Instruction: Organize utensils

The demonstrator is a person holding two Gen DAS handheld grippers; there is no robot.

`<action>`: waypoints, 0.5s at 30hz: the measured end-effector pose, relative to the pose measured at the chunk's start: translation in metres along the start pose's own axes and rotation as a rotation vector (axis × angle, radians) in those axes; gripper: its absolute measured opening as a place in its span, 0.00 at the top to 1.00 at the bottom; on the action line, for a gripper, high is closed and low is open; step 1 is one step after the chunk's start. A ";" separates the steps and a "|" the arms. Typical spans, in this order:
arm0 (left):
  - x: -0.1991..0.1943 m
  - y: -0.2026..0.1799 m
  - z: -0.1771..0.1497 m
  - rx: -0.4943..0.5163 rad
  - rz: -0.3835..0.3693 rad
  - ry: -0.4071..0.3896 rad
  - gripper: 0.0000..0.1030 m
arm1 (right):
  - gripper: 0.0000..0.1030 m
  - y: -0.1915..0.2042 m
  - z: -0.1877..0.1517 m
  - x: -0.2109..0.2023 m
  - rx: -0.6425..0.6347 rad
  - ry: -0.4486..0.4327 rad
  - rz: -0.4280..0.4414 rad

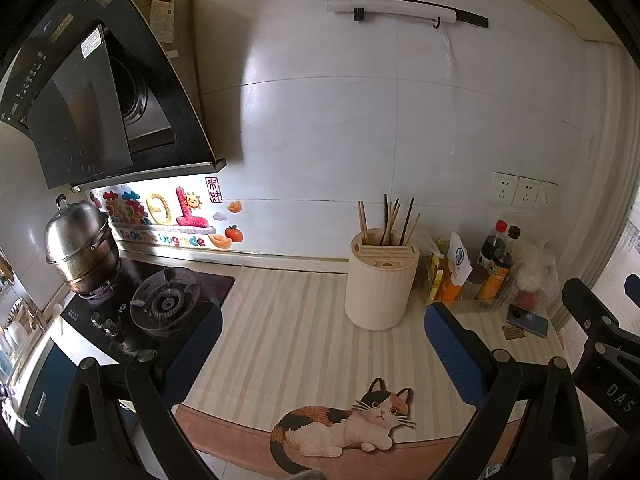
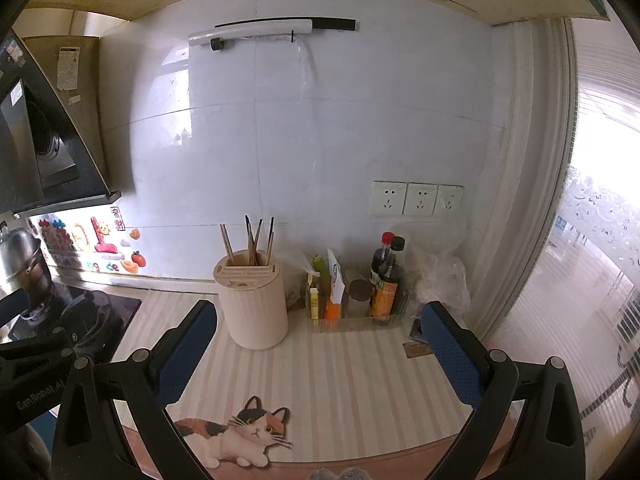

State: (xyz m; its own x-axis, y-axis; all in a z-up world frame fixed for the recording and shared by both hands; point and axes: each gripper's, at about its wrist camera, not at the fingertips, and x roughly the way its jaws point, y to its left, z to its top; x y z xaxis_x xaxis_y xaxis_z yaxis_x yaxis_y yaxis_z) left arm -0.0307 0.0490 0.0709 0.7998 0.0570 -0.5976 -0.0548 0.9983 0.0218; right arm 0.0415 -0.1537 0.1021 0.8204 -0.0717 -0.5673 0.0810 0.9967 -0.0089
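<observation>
Striped cat mat [image 1: 304, 344] on counter, white tiled wall [image 2: 340, 140], both grippers [image 1: 324, 344] [image 2: 320, 344] spread, empty

Left of the striped cat-print mat [image 1: 288, 320] sits a black gas stove [image 1: 160, 304] bearing a steel steamer pot [image 1: 82, 248]; condiment bottles [image 2: 384, 280] stand right.

You see a cream utensil holder [image 1: 380, 280] holding brown and black chopsticks [image 1: 390, 220] on a worktop [image 1: 288, 320] mat striped beige and white, printed with a calico cat [image 1: 344, 424]. Your gripper pads [image 2: 452, 356] are blue, dotted in texture, on black frames. The dark sauce bottles [image 2: 388, 280] wear red and black caps and an orange label.
</observation>
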 end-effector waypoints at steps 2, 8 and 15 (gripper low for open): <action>0.000 0.000 0.000 0.000 0.001 0.000 0.00 | 0.00 -0.001 0.000 0.000 -0.001 0.000 0.001; 0.000 0.000 -0.001 -0.003 0.002 -0.002 0.00 | 0.00 -0.001 0.000 0.001 -0.001 0.000 0.000; 0.001 -0.001 0.000 -0.004 0.006 -0.013 0.00 | 0.00 -0.003 0.000 0.001 -0.003 -0.003 -0.004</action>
State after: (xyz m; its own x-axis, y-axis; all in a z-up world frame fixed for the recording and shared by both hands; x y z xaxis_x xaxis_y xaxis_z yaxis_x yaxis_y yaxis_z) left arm -0.0303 0.0484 0.0703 0.8070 0.0636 -0.5871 -0.0624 0.9978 0.0223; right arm 0.0422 -0.1565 0.1010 0.8217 -0.0761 -0.5648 0.0826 0.9965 -0.0142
